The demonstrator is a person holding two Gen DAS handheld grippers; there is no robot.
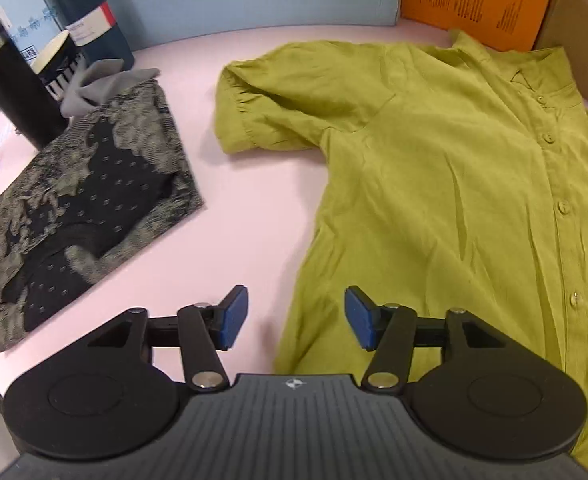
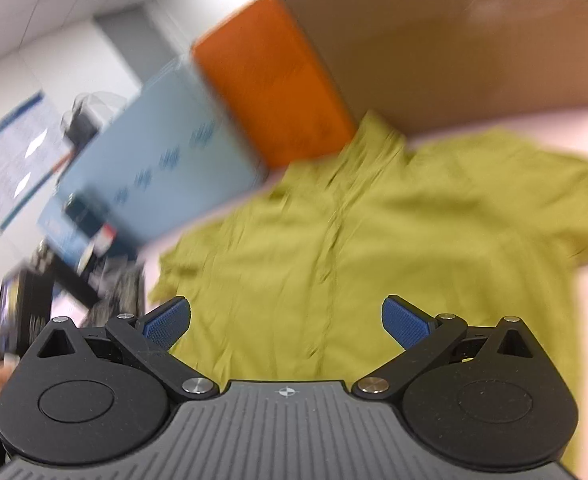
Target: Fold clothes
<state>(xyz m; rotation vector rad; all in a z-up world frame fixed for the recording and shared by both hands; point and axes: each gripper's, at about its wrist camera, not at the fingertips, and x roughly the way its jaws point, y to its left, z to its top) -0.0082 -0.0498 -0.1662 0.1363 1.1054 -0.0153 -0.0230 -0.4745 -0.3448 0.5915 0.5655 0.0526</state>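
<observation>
The green shirt [image 1: 454, 184] lay flat, buttoned and face up on the counter [image 1: 254, 184], ready for folding. Both the left gripper [image 1: 296, 318] and right gripper [image 2: 286, 322] hovered with fingers spread, empty. 1 patterned garment [image 1: 90, 208] sat folded aside.

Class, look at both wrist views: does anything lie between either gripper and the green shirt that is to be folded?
Nothing visible does. The left gripper is open above the green shirt at its near edge, and the right gripper is open over the cloth. The patterned folded garment lies off to the side.
</observation>
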